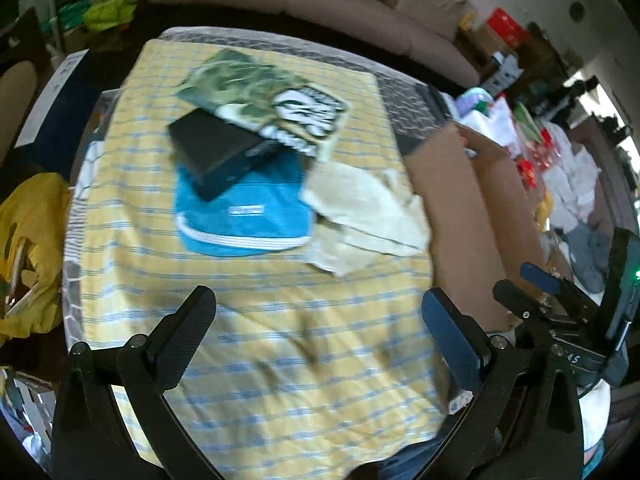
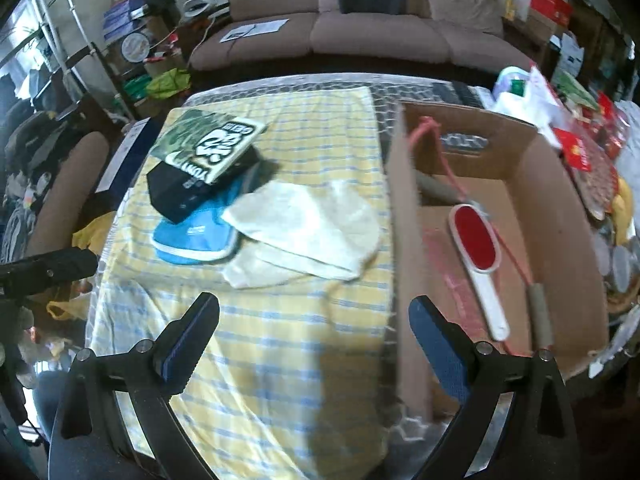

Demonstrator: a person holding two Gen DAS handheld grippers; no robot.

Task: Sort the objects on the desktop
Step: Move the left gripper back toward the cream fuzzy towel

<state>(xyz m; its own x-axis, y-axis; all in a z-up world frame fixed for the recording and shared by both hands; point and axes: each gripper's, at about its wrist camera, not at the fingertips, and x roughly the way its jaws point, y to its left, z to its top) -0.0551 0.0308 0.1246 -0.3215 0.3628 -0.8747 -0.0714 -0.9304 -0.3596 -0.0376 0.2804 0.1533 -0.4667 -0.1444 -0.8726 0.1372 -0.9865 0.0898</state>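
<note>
Left of centre in both views, a black box (image 1: 218,152) lies under a green book (image 1: 264,100) and on a blue pouch (image 1: 244,216); just right, cream cloths (image 1: 366,216) touch the pouch. At right, a cardboard box (image 2: 560,200) holds a red brush (image 2: 478,248). The left gripper (image 1: 320,316) and right gripper (image 2: 314,324) both gape wide, holding nothing, low in frame above the yellow tablecloth (image 1: 280,360).
</note>
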